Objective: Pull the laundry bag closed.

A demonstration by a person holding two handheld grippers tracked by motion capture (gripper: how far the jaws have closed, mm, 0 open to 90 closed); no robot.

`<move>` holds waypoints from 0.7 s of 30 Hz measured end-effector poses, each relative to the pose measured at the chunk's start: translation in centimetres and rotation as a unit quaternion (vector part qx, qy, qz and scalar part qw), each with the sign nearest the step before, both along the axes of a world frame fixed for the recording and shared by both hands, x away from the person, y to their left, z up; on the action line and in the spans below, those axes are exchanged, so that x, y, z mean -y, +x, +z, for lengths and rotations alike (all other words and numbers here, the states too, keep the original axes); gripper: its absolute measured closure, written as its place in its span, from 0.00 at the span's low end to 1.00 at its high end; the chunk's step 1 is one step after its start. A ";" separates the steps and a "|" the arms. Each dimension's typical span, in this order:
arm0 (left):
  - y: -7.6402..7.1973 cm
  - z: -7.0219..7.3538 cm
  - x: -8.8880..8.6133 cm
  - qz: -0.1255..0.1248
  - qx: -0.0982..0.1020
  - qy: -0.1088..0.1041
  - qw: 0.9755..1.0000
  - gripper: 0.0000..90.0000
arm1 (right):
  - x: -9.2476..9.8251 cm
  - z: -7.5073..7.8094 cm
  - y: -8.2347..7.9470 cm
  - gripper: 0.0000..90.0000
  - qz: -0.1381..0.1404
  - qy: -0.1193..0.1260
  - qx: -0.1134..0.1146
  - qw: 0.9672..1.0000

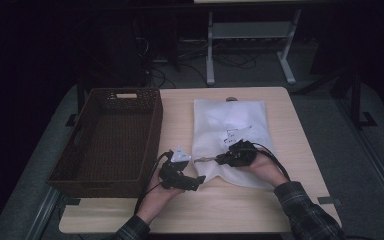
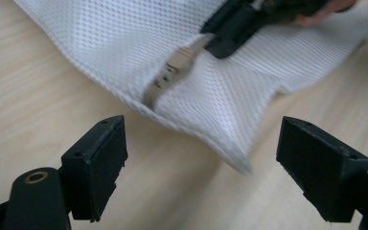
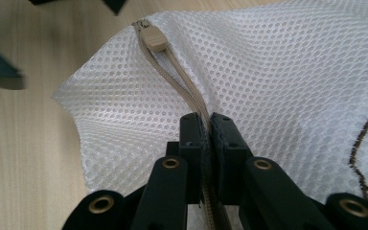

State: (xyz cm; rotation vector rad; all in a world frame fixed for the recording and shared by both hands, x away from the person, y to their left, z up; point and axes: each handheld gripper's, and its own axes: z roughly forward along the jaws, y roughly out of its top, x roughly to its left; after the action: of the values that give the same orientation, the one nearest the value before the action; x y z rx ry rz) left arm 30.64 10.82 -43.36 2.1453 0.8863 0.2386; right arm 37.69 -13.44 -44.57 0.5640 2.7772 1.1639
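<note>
Right gripper (image 3: 206, 125): jaws clamped together on the tan zipper (image 3: 184, 84) of the white mesh bag (image 3: 287, 76), which lies flat on the table (image 1: 260, 200). The zipper runs straight ahead to its pull (image 3: 152, 38) at the bag's corner. Left gripper (image 2: 201, 163), jaws wide apart and empty, hovers just beside that corner, nearer the pull.

tongs (image 3: 207, 127) clamping beige zipper (image 3: 187, 91), white mesh bag (image 3: 278, 67)
</note>
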 end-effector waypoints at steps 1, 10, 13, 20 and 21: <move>0.4 0.1 0.1 0.002 0.001 0.000 1.000 0.19 | 0.0 0.1 0.0 0.92 0.000 0.001 0.001 1.000; 2.7 -0.4 0.1 0.012 -0.009 -0.016 1.000 0.29 | 0.8 0.6 0.1 0.93 -0.004 0.024 -0.005 1.000; 3.0 -0.4 0.0 0.008 -0.004 -0.029 1.000 0.40 | 1.0 0.6 0.1 0.92 -0.005 0.026 -0.006 1.000; 3.2 -0.5 -0.3 -0.005 -0.002 -0.032 0.999 0.53 | 1.0 0.7 0.2 0.93 -0.007 0.031 -0.009 0.999; 3.2 -0.5 -0.2 -0.008 -0.002 -0.033 0.999 0.56 | 1.1 0.7 0.2 0.92 -0.007 0.032 -0.009 0.999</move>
State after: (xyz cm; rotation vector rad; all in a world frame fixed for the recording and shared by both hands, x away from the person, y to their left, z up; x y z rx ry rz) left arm 33.82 11.07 -43.89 2.0924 0.8670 0.1947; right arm 37.86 -14.50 -43.89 0.6022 2.7553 1.2538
